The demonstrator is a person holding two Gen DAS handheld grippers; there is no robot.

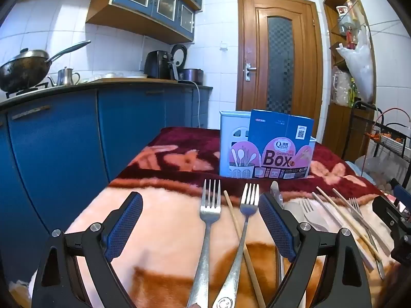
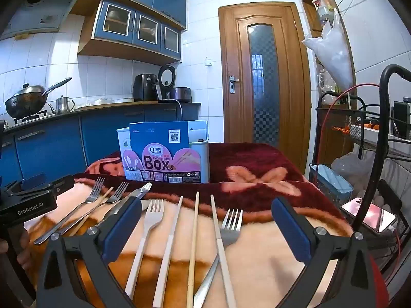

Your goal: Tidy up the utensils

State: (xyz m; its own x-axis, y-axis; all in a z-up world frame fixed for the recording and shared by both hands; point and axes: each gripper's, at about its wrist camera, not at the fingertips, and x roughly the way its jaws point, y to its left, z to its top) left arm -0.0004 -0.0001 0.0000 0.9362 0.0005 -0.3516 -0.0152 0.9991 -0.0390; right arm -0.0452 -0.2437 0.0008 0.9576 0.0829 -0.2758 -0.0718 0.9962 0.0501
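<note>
A pale blue utensil holder [image 1: 232, 141] with a "Chopsticks Box" card [image 1: 281, 146] stands at the back of the blanket-covered table; it shows in the right wrist view [image 2: 199, 151] too. My left gripper [image 1: 200, 205] is open above two steel forks [image 1: 210, 205] [image 1: 248, 202] and a wooden chopstick [image 1: 232, 213]. My right gripper [image 2: 206, 213] is open above a white-handled fork [image 2: 151, 218], white chopsticks [image 2: 174, 220], a wooden chopstick [image 2: 195, 220] and a steel fork [image 2: 231, 225]. A knife [image 2: 133, 197] lies left of them.
The table carries a maroon and peach floral blanket [image 1: 164, 205]. Blue kitchen cabinets [image 1: 77, 133] run along the left. A black wire rack [image 2: 372, 154] with a phone [image 2: 370, 213] stands close on the right. A wooden door [image 1: 280, 59] is behind.
</note>
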